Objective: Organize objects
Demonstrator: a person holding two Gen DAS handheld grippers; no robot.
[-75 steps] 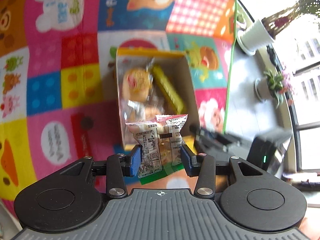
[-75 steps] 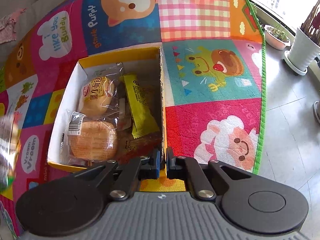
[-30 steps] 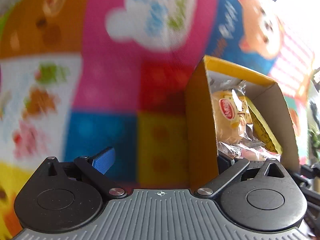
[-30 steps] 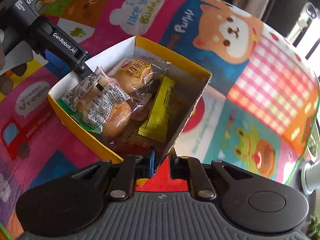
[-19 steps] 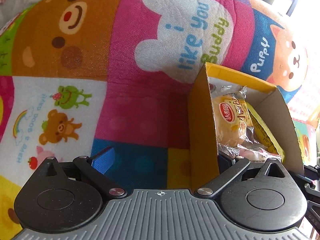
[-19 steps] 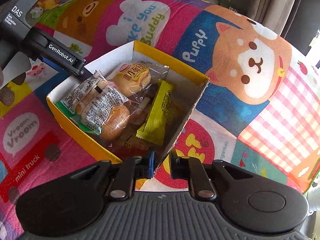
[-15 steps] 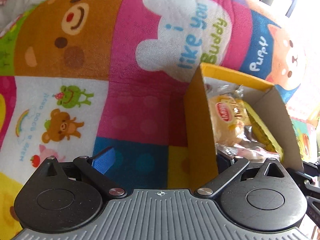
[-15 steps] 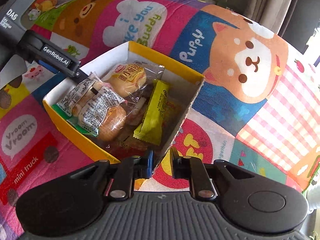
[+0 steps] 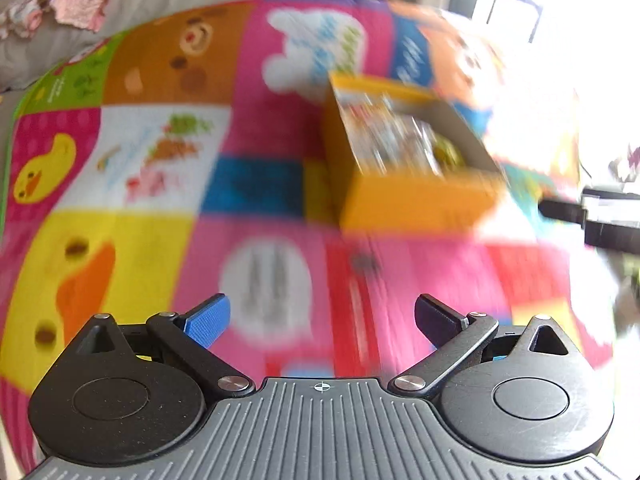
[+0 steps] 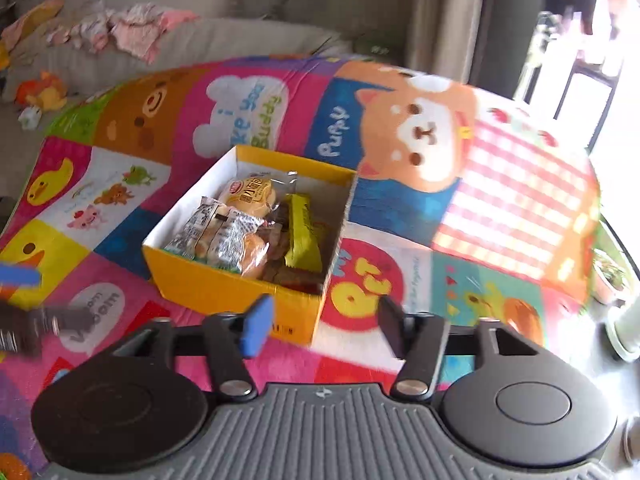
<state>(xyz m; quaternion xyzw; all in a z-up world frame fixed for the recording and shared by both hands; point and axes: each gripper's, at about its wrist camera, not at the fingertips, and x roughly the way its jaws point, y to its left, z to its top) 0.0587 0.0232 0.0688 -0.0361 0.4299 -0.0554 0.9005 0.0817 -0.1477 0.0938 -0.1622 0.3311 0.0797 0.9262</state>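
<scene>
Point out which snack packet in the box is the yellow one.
The long yellow packet, lying against the box's right inner wall. The others are clear wrappers over round buns: the bun at the back and the printed packet on the left.

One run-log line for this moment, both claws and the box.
left claw: open, empty | right claw: just opened, nothing between pads | yellow box: on play mat, snack packets inside

My left wrist camera looks forward and down over its own fingers at the play mat (image 9: 120, 184), the yellow snack box (image 9: 416, 204) ahead and to the right, blurred. My right wrist camera sits nearer that box (image 10: 224, 284), facing down into it from its near corner. Both views share box and mat.
</scene>
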